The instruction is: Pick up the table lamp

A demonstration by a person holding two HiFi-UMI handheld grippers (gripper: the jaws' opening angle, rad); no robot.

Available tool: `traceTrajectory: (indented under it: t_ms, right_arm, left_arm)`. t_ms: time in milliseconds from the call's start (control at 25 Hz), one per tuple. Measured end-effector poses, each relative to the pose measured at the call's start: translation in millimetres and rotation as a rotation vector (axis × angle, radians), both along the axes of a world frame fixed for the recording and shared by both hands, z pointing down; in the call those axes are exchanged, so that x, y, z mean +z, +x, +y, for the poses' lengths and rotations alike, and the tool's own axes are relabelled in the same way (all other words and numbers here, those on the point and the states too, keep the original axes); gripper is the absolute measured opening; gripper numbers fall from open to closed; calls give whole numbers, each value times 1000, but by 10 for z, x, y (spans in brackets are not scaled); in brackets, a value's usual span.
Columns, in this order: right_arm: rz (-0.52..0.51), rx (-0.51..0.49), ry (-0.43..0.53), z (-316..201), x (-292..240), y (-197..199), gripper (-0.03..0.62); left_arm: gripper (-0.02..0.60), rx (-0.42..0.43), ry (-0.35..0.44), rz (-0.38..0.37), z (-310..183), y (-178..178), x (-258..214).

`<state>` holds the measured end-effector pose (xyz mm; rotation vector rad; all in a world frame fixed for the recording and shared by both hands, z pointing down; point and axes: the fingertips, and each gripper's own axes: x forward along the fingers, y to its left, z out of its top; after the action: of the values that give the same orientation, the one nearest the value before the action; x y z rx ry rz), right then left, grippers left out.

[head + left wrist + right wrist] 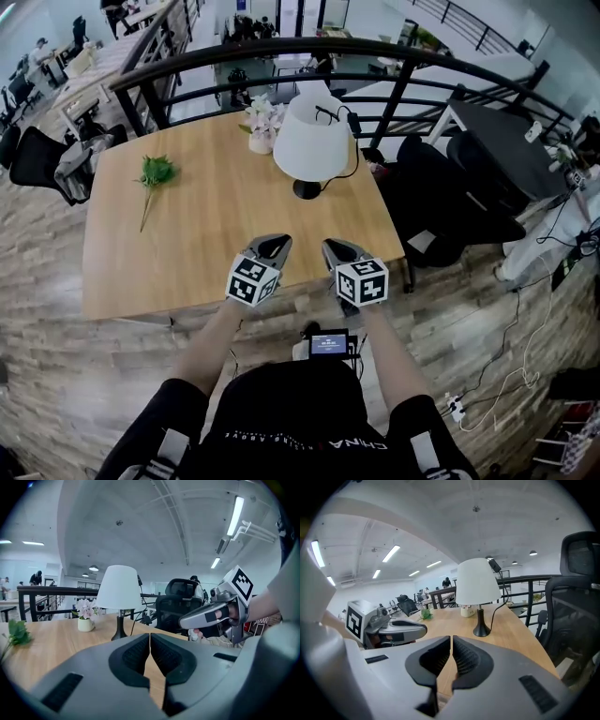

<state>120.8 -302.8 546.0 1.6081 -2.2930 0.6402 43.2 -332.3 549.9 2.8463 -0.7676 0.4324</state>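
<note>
I keep my left hand-held gripper (275,246) and right hand-held gripper (337,249) closed, empty, over the near bench (187,253) edge, probably because the table lamp (312,139) stands well apart at 12 o'clock.

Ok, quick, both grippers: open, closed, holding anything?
Left gripper: closed, holding nothing.
Right gripper: closed, holding nothing.
Neither touches the table lamp yet.
</note>
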Motion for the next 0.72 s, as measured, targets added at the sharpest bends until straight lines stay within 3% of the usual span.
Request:
traceTrajectory:
  t_ms: [480,720]
  right_arm:
    - [-46,-85,4,-886,60,740,40]
    - [-88,-93,-15,-1079,182,726,40]
  left_arm:
    - [20,-99,26,-15,-742,678,-94]
    - [20,-92,31,-45,-868,723,-48]
